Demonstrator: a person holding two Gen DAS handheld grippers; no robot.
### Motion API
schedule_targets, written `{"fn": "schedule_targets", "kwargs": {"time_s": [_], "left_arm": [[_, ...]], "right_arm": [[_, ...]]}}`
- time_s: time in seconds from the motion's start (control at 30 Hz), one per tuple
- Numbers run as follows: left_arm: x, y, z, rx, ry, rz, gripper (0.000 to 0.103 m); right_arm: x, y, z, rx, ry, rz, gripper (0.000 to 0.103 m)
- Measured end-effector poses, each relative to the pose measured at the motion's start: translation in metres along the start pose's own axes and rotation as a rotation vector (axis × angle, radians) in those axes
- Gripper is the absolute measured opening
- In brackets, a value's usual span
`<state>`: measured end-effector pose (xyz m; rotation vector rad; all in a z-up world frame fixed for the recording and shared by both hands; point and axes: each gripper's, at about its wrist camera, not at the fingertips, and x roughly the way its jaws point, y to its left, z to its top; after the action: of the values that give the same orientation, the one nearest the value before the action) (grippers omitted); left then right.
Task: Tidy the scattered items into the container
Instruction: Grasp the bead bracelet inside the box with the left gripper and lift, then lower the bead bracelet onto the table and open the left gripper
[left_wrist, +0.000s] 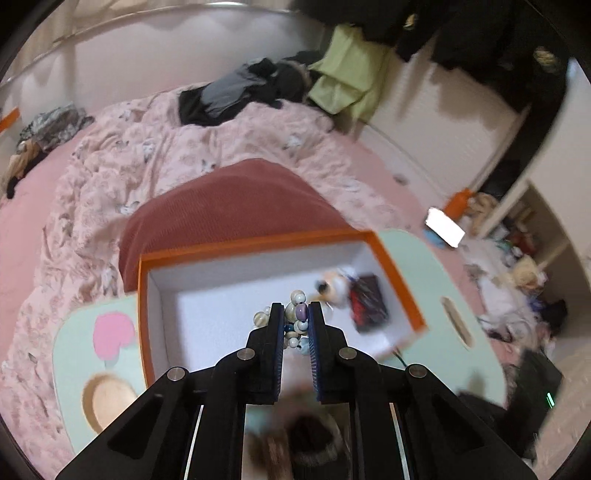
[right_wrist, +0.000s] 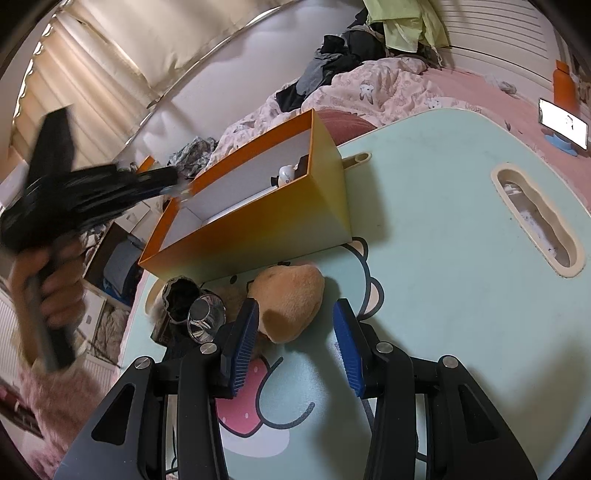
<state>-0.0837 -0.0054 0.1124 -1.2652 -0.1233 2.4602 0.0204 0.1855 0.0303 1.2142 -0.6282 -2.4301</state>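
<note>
My left gripper (left_wrist: 295, 312) is shut on a beaded bracelet (left_wrist: 297, 314) of white, purple and blue beads, held above the open orange box (left_wrist: 255, 242) with a white inside. In the box lie a small plush toy (left_wrist: 332, 288) and a dark red item (left_wrist: 367, 302). In the right wrist view the left gripper (right_wrist: 177, 186) hovers blurred over the box (right_wrist: 258, 225). My right gripper (right_wrist: 295, 317) is open, its fingers on either side of a tan plush toy (right_wrist: 291, 295) on the mint table (right_wrist: 443, 277).
A shiny metal cup (right_wrist: 205, 317) and a dark fuzzy item (right_wrist: 181, 295) lie left of the tan plush. The table has a slot handle (right_wrist: 539, 221). A bed with a pink quilt (left_wrist: 147, 166), clothes and a lit phone (right_wrist: 563, 123) lies beyond.
</note>
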Motion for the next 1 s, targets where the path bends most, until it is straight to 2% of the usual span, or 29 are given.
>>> {"fn": "schedule_targets", "kwargs": {"time_s": [0.13,0.27,0.37,0.43,0.5,0.53,0.57,0.63,0.73,0.87,0.93,1.0], "left_arm": [[-0.007,0.003,-0.033,-0.011,0.012,-0.046,0.012],[-0.001,0.012,-0.054,-0.032,0.002,-0.004,0.012],[0.012,0.019,-0.066,-0.061,0.029,-0.022,0.012],[0.015,0.023,-0.072,-0.083,0.016,-0.026,0.013],[0.014,0.027,-0.076,-0.1,0.002,-0.035,0.018],[0.012,0.027,-0.078,-0.1,-0.005,-0.033,0.025],[0.01,0.027,-0.08,-0.1,-0.013,-0.024,0.037],[0.007,0.028,-0.082,-0.1,-0.028,0.0,0.054],[0.003,0.033,-0.086,-0.118,-0.043,0.036,0.057],[-0.002,0.04,-0.089,-0.151,-0.057,0.037,0.061],[-0.003,0.042,-0.09,-0.155,-0.059,0.032,0.062],[-0.004,0.042,-0.09,-0.154,-0.061,0.033,0.062]], "right_arm": [[0.002,0.0,0.0,-0.002,0.007,0.001,0.043],[0.002,0.002,-0.001,-0.009,0.007,-0.003,0.043],[0.002,0.002,-0.001,-0.011,0.005,-0.008,0.043],[0.001,0.003,0.001,-0.016,0.002,-0.012,0.043],[-0.002,0.005,0.005,-0.026,-0.001,-0.012,0.043],[-0.003,0.007,0.008,-0.036,-0.005,-0.012,0.043],[-0.006,0.009,0.012,-0.044,-0.01,-0.01,0.043],[-0.012,0.017,0.024,-0.064,-0.024,0.008,0.043],[-0.016,0.034,0.052,-0.116,-0.025,0.003,0.043],[0.003,0.062,0.099,-0.218,0.013,-0.101,0.043],[0.031,0.074,0.121,-0.279,0.109,-0.164,0.043],[0.056,0.082,0.129,-0.346,0.195,-0.211,0.043]]}}
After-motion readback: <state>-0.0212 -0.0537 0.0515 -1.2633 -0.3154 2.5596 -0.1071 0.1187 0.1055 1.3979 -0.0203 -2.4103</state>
